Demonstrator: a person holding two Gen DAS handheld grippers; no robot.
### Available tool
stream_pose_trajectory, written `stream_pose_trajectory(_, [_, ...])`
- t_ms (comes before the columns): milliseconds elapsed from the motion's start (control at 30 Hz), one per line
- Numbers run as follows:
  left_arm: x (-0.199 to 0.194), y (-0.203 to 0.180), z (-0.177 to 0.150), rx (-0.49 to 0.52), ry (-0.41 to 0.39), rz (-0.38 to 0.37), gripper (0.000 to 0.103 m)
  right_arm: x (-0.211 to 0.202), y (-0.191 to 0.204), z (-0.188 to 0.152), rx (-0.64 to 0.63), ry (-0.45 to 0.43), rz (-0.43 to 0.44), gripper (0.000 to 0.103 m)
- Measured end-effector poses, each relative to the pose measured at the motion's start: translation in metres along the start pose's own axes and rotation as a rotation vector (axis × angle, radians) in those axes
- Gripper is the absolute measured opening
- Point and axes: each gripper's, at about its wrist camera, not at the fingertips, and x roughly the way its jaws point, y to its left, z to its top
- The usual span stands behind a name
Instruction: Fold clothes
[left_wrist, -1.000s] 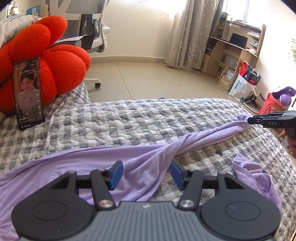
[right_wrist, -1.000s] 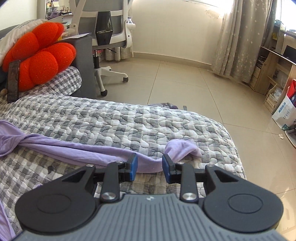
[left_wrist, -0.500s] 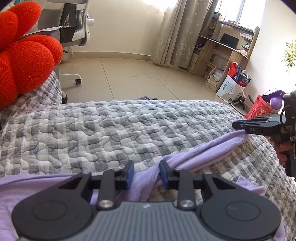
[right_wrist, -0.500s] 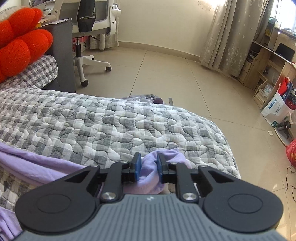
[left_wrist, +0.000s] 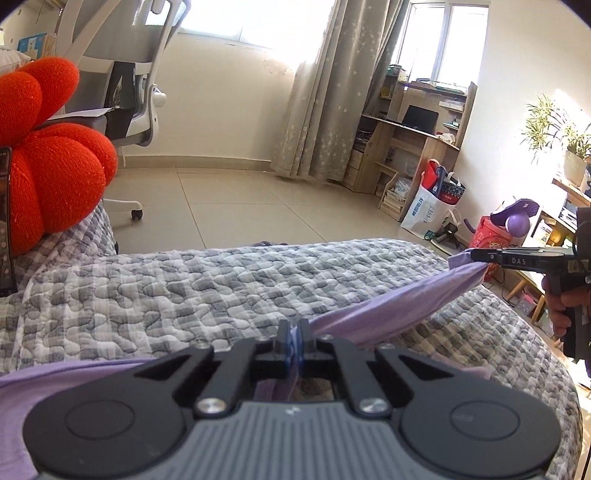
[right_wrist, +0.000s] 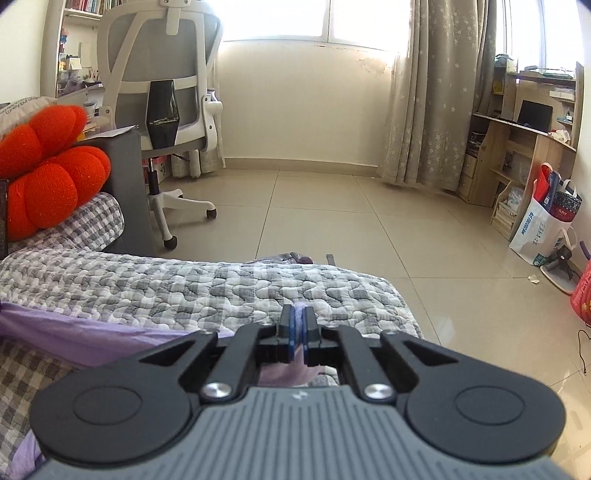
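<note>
A lilac garment (left_wrist: 391, 314) lies across a grey-and-white checked quilt (left_wrist: 184, 291) on the bed. My left gripper (left_wrist: 294, 338) is shut on a fold of the garment, with cloth pinched between its blue pads. From there a band of lilac cloth runs taut and lifted to the right, up to my right gripper (left_wrist: 476, 254), which pinches its end. In the right wrist view my right gripper (right_wrist: 297, 325) is shut on the lilac garment (right_wrist: 85, 328), a tuft of cloth poking out above the pads. More cloth trails left over the quilt (right_wrist: 184, 288).
A red flower-shaped cushion (left_wrist: 48, 173) sits on the bed at the left with a phone (left_wrist: 5, 221) leaning on it. A white office chair (right_wrist: 166, 110) stands on the tiled floor beyond the bed. A wooden desk (right_wrist: 524, 147) and bags (left_wrist: 428, 206) line the right wall.
Both grippers went from open around the lilac cloth to shut on it. The cloth between them has lifted off the quilt and pulled taut. Both views now tilt higher.
</note>
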Motion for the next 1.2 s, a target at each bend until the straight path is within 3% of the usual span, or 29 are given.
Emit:
stream_pose_trajectory(233, [-0.023,-0.01,-0.021,0.067,0.033,-0.075,0.003,-0.028,-0.005,-0.027,0.032,0.007,0.017,0.005])
stream_pose_trajectory(500, [-0.025,-0.014,-0.047,0.122,0.148,-0.115,0.003,-0.042,-0.003,-0.061,0.046,0.103,0.041,0.005])
stream_pose_trajectory(600, [-0.025,-0.017,-0.053,0.144,0.183,-0.125,0.003,-0.044,-0.003,-0.064,0.043,0.127,0.037,0.006])
stream_pose_trajectory(667, [-0.025,-0.016,-0.053,0.151,0.195,-0.134,0.003,-0.047,-0.002,-0.06,0.036,0.121,0.038,0.015])
stream_pose_trajectory(767, [-0.026,-0.016,-0.051,0.142,0.198,-0.14,0.004,-0.048,0.004,-0.053,0.011,0.103,0.062,0.016])
stream_pose_trajectory(833, [-0.028,-0.016,-0.05,0.138,0.191,-0.14,0.021,-0.046,0.011,-0.05,-0.017,0.097,0.088,0.021])
stream_pose_trajectory(900, [-0.03,-0.013,-0.047,0.127,0.182,-0.125,0.035,-0.044,0.025,-0.048,-0.053,0.087,0.128,0.036])
stream_pose_trajectory(1200, [-0.037,0.014,-0.033,0.044,0.13,-0.014,0.038,-0.014,0.096,-0.033,-0.241,0.078,0.31,0.036])
